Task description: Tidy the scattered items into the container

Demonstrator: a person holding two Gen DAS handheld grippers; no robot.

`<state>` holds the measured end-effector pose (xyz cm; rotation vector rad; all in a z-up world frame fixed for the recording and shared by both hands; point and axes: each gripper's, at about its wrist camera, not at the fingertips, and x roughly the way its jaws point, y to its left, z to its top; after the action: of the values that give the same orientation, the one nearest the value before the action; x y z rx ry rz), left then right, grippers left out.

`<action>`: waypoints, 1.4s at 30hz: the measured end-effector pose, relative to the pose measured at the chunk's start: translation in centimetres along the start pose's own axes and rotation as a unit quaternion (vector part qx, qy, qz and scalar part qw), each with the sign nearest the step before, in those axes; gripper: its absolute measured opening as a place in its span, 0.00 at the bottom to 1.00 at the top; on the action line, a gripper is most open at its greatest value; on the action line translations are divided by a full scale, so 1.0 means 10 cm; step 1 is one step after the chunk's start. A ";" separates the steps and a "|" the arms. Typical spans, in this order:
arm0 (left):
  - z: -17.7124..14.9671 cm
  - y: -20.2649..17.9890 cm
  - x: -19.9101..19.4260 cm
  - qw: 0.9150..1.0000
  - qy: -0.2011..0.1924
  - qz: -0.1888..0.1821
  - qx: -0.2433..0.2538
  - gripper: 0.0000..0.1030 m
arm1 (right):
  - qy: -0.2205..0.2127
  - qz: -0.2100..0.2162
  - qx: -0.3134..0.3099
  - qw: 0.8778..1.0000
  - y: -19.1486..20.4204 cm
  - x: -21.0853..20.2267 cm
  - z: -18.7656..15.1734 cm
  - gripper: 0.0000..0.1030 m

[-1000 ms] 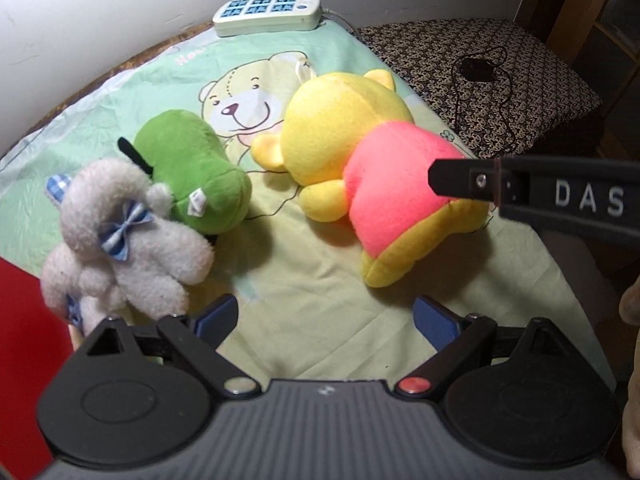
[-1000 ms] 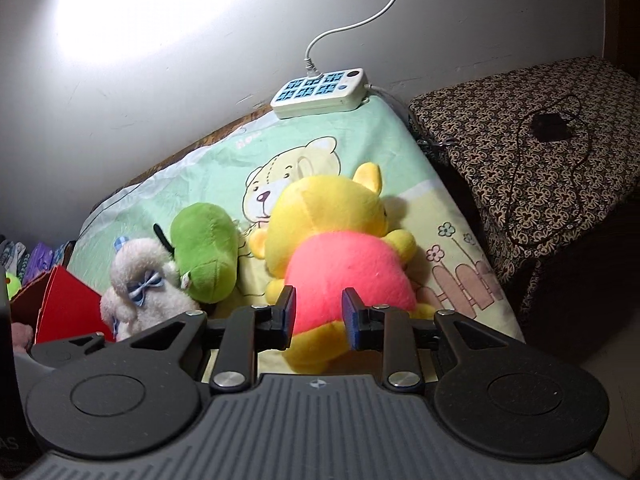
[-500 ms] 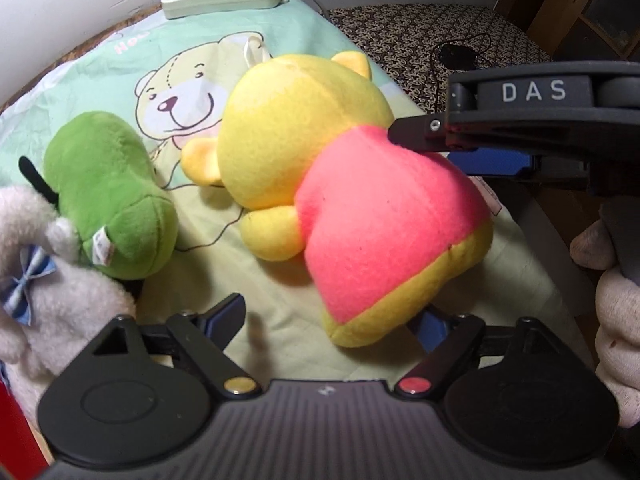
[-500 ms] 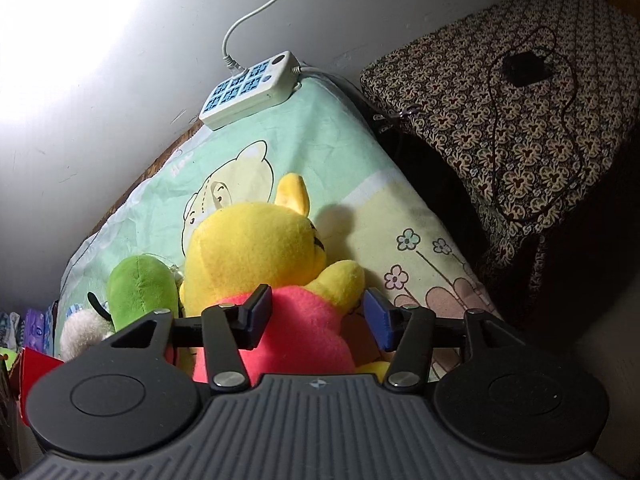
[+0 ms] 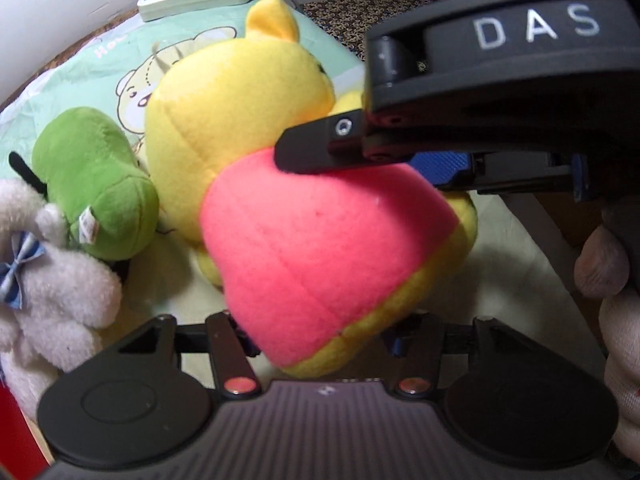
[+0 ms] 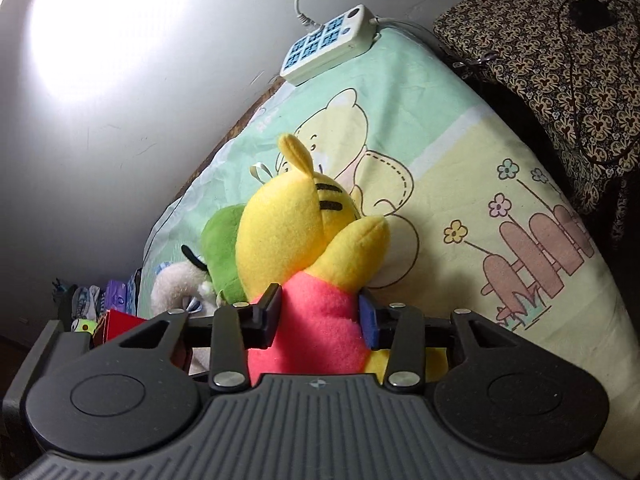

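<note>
My right gripper point(image 6: 322, 316) pinches the bear point(image 6: 312, 240) at its pink shirt, fingers pressed into the plush either side, so I can carry it off. My left gripper point(image 5: 320, 340) sits under the bear's rump, fingers spread wide, gripping nothing, seemingly to support it. The bear hides its fingertips. A red edge point(image 5: 16, 432), maybe the container, is cut off at lower left.

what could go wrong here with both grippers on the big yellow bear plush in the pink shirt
The right gripper pinches only soft pink shirt fabric on the yellow bear plush, so it may slip or sag when lifted. The left gripper straddles the bear's bottom close to the right one; they could collide. The green plush toy leans against the bear and may get dragged.
</note>
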<state>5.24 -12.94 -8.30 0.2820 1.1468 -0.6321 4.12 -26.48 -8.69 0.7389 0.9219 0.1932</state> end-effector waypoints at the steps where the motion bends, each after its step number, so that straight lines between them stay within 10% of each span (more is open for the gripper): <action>1: -0.06 -0.01 -0.05 1.000 -0.002 0.000 0.004 0.53 | 0.001 -0.002 -0.006 1.000 0.04 -0.04 -0.04 0.41; 15: -1.07 -0.14 -0.48 0.997 0.016 -0.040 0.057 0.60 | 0.050 -0.056 -0.167 0.983 0.73 -0.29 -0.86 0.41; 31: -1.87 0.59 -1.14 0.996 -0.034 0.026 -0.083 0.79 | 0.108 -0.012 -0.269 0.957 1.42 0.02 -1.42 0.44; 42: -2.05 0.89 -1.29 0.992 -0.059 0.009 -0.109 0.83 | 0.078 -0.031 -0.243 0.966 1.37 0.06 -1.28 0.44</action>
<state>-8.39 8.85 -5.70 0.0671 1.0879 -0.4966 -3.41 -9.71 -4.98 0.2412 0.9938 0.4105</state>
